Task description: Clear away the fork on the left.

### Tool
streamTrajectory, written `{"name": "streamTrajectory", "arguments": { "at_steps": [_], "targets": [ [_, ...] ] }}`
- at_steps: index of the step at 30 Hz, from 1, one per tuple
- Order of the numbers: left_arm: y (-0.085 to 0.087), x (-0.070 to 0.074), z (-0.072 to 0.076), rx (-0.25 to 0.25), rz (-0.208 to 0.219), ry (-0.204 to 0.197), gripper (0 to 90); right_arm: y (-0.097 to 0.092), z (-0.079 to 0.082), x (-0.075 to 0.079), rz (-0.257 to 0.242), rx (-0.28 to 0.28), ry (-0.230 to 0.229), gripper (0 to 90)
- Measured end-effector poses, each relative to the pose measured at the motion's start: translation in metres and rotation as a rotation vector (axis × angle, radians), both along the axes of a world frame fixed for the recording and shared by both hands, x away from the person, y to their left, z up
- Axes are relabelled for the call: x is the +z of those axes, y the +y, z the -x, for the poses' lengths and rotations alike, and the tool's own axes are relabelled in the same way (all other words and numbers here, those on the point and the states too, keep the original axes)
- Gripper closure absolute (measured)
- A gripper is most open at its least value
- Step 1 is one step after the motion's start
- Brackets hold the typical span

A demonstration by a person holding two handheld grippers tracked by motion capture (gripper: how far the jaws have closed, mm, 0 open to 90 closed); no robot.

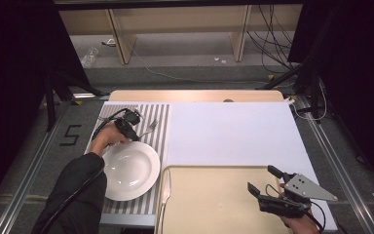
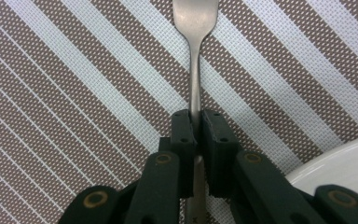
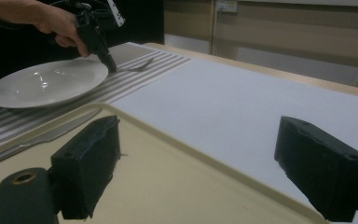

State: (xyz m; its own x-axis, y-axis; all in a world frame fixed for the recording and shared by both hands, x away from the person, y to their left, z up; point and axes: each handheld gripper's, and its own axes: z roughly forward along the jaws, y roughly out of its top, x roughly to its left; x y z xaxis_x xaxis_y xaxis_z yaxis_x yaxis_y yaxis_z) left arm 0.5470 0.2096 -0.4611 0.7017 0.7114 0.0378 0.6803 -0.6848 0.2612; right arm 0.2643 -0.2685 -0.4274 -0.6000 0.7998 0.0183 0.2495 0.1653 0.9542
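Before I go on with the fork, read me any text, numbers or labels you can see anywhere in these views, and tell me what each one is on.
"5": a large dark numeral on the grey floor, left of the table.
White tag on the left gripper, seen from the right gripper view: any print is too blurred to read.
Fork, white plate, striped placemat, beige tray, knife: no readable marking.

Silver fork [image 2: 195,70] lies flat on striped placemat [image 2: 74,93]; handle pinched.

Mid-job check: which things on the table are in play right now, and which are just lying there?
In play: fork, clamped in left gripper, on striped placemat.

Lying about: white plate, knife, beige tray; right gripper open above the tray.
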Motion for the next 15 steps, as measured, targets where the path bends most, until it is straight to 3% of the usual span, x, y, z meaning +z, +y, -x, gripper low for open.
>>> {"name": "streamTrajectory", "arguments": {
  "at_steps": [8, 11, 14, 15],
  "targets": [
    [0.0018, 0.0006, -0.0004, 0.029, 0.017, 0.010, 83.5, -0.0004, -0.0002, -0.0001, -0.002, -0.003, -0.001, 15.0],
    [0.0045, 0.0035, -0.0018, 0.070, 0.003, -0.031, 83.6, -0.0003, -0.0003, -0.0001, -0.003, -0.004, 0.000, 15.0],
    [0.0066, 0.0061, -0.0029, 0.097, 0.010, -0.047, 83.6, -0.0002, -0.0003, -0.0001, -0.003, -0.004, 0.001, 15.0],
    [0.0083, 0.0095, -0.0035, 0.117, 0.005, -0.071, 83.6, -0.0003, -0.0003, -0.0001, -0.002, -0.004, 0.000, 15.1]
  ]
}}
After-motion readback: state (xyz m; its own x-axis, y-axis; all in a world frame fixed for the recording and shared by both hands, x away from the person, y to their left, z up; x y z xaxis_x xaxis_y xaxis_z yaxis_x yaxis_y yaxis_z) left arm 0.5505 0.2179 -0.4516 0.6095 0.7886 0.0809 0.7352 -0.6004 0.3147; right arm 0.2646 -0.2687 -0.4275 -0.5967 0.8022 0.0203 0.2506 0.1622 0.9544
